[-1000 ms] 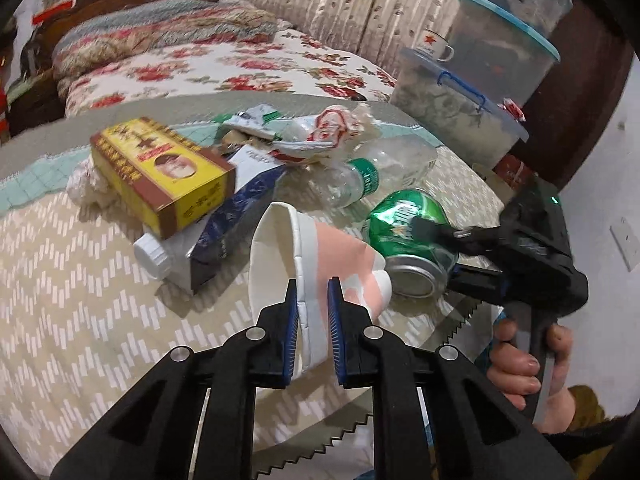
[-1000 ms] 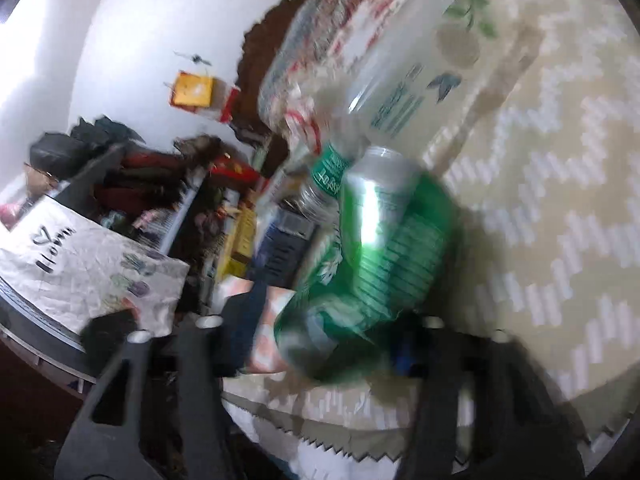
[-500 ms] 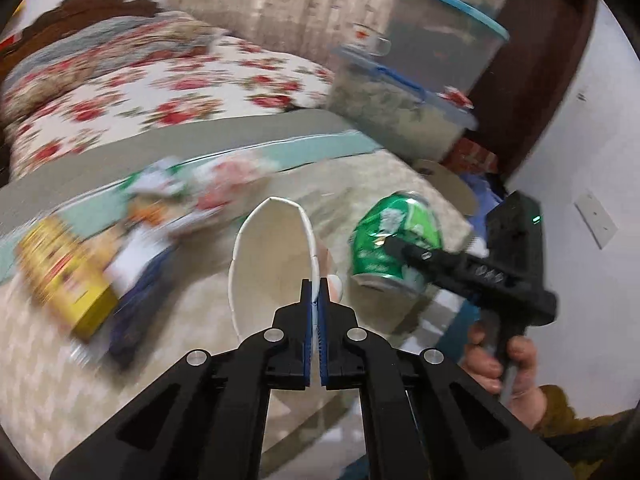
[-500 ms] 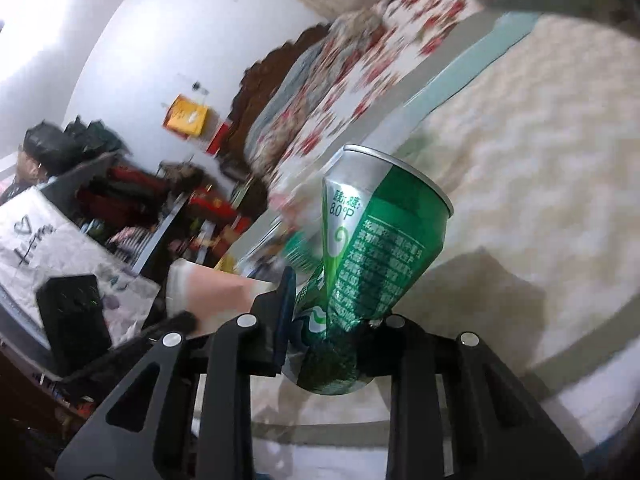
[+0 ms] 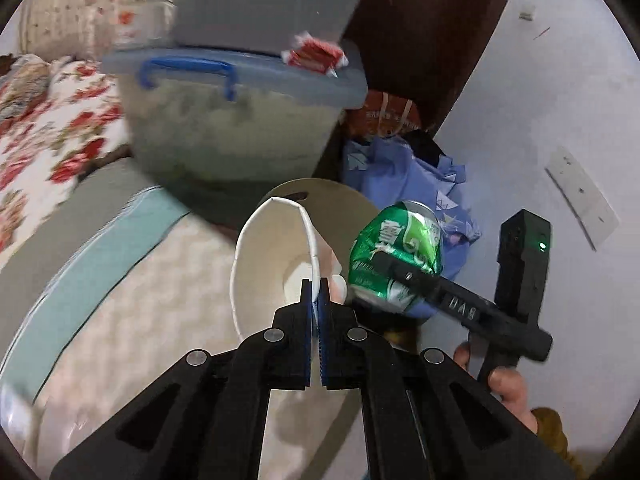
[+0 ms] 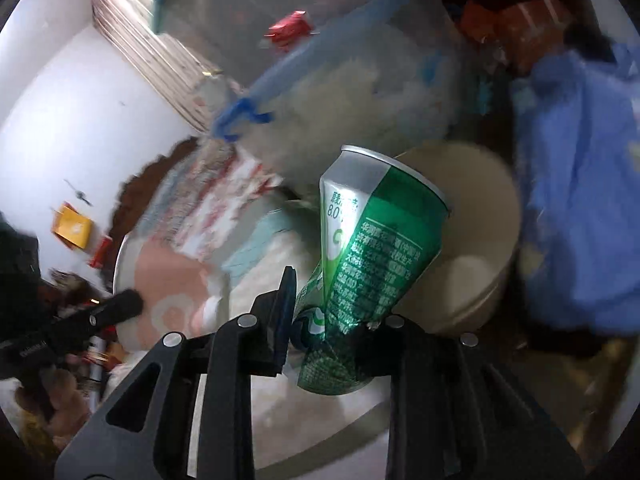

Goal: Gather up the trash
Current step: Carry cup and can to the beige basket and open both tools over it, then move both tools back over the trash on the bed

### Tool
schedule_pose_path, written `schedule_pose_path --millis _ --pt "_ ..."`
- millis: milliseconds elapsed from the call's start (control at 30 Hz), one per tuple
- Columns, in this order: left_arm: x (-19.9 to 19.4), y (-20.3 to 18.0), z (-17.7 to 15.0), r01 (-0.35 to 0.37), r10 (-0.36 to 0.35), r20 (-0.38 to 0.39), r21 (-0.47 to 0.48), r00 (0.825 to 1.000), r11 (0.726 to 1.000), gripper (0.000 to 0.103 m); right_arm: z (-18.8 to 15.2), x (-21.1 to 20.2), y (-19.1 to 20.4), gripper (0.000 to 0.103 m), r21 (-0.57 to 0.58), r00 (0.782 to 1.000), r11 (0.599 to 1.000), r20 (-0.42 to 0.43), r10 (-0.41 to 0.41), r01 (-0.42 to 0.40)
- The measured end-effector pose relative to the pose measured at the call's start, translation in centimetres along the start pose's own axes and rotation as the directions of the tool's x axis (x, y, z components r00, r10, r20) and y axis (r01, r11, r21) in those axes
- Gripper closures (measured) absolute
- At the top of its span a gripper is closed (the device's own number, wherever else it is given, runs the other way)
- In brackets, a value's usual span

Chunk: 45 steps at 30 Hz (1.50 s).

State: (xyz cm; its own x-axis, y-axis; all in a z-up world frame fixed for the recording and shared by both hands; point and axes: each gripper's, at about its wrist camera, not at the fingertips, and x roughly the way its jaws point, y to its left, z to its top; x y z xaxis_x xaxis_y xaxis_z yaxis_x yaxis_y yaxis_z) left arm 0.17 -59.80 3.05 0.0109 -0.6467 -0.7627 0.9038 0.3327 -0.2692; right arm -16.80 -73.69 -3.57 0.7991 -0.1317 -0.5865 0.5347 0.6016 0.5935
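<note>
Trash aloft – one paper cup (image 5: 272,268), one green can (image 6: 372,276) – each clamped in jaws.

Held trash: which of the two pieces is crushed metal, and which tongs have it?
The green can, dented, clamped in the right tongs. The left tongs pinch the rim of a white paper cup.

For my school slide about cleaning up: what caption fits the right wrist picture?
Right gripper carries a crushed green can toward a beige bin.
</note>
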Motion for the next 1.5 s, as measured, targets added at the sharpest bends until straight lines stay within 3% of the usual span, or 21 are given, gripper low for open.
schedule_pose_path --millis 67,100,133,167,200,300,433,533,633,700,800,833,967,1067,1133,1200,1267,1333,1367,1433,1500 --pt "3.6 -0.5 2.0 -0.023 0.023 -0.016 -0.009 1.000 1.000 0.100 1.1 1.6 -1.5 0.072 -0.013 0.999 0.999 -0.021 -0.042 0.041" --pt "5.2 -0.6 2.8 -0.048 0.047 -0.024 -0.019 0.999 0.999 0.096 1.8 2.6 -2.3 0.061 -0.017 0.997 0.998 -0.038 -0.064 0.063" --pt "6.5 -0.4 3.3 -0.072 0.071 -0.040 -0.032 0.997 0.997 0.080 2.2 3.6 -3.2 0.047 -0.009 0.995 0.997 -0.062 -0.074 0.073" --pt "7.8 -0.1 3.6 -0.095 0.092 -0.064 -0.051 0.994 0.994 0.073 2.1 4.0 -3.9 0.024 0.009 0.994 0.996 -0.066 -0.084 0.085" --pt "8.4 0.1 3.6 -0.109 0.104 -0.075 -0.064 0.992 0.992 0.069 2.2 3.9 -4.4 0.023 0.024 0.995 0.995 -0.038 -0.092 0.093" --pt "8.4 0.0 3.5 -0.102 0.098 -0.070 -0.055 0.993 0.993 0.069 1.2 2.7 -4.0 0.023 0.018 0.995 0.995 0.017 -0.098 0.097" --pt "4.5 -0.1 1.5 -0.086 0.086 -0.015 -0.032 0.996 0.996 0.069 0.1 -0.7 -2.4 0.023 0.008 0.987 0.996 0.132 -0.088 0.088" --pt "-0.3 -0.3 -2.0 -0.081 0.081 0.051 -0.019 0.995 0.997 0.069 -1.5 -3.0 -0.1 0.024 -0.019 0.981 1.000 0.194 -0.004 0.008" --pt "-5.1 0.4 -7.5 -0.100 0.102 0.090 -0.022 0.991 0.995 0.069 -3.9 -5.0 3.8 0.024 -0.102 0.969 0.993 0.234 0.079 -0.056" --pt "-7.8 1.3 -10.9 -0.126 0.129 0.107 -0.038 0.986 0.991 0.069 -5.5 -5.4 6.3 0.019 -0.136 0.967 0.986 0.223 0.125 -0.096" --pt "-11.7 3.7 -16.1 -0.162 0.170 0.098 -0.089 0.981 0.983 0.069 -7.8 -4.1 9.5 0.018 -0.116 0.970 0.973 0.116 0.214 -0.201" --pt "-13.3 4.5 -17.9 -0.179 0.190 0.100 -0.104 0.977 0.978 0.069 -8.3 -3.6 10.1 0.020 -0.103 0.969 0.969 0.087 0.233 -0.224" --pt "-19.0 7.4 -23.3 -0.248 0.266 0.110 -0.151 0.958 0.957 0.069 -11.9 -1.5 15.4 0.048 -0.154 0.956 0.944 -0.048 0.288 -0.292" --pt "-24.4 10.8 -27.3 -0.301 0.343 0.125 -0.268 0.931 0.915 0.069 -14.9 -0.1 20.4 0.063 -0.222 0.934 0.909 -0.148 0.327 -0.353" --pt "-27.3 12.9 -29.1 -0.311 0.379 0.141 -0.354 0.914 0.882 0.069 -17.3 0.8 24.0 0.063 -0.262 0.907 0.875 -0.228 0.354 -0.407" --pt "-30.6 16.2 -31.9 -0.314 0.428 0.156 -0.471 0.891 0.825 0.069 -20.3 1.8 28.5 0.065 -0.336 0.880 0.825 -0.310 0.359 -0.455" --pt "-33.0 19.5 -34.6 -0.292 0.457 0.151 -0.588 0.876 0.754 0.069 -23.4 2.8 32.8 0.065 -0.430 0.868 0.767 -0.368 0.333 -0.476" --pt "-34.6 22.3 -37.1 -0.225 0.446 0.167 -0.679 0.879 0.698 0.069 -26.2 4.1 36.4 0.065 -0.511 0.864 0.711 -0.407 0.295 -0.483" --pt "-35.1 23.3 -37.9 -0.202 0.440 0.175 -0.701 0.881 0.683 0.065 -27.7 5.0 38.4 0.065 -0.550 0.865 0.682 -0.422 0.271 -0.481" --pt "-35.4 25.9 -38.8 -0.157 0.431 0.183 -0.752 0.883 0.640 0.044 -29.8 6.2 41.1 0.065 -0.614 0.877 0.639 -0.423 0.229 -0.464" --pt "-35.2 27.5 -39.2 -0.105 0.402 0.210 -0.767 0.891 0.633 0.043 -32.2 7.6 43.8 0.065 -0.700 0.899 0.575 -0.402 0.173 -0.423"
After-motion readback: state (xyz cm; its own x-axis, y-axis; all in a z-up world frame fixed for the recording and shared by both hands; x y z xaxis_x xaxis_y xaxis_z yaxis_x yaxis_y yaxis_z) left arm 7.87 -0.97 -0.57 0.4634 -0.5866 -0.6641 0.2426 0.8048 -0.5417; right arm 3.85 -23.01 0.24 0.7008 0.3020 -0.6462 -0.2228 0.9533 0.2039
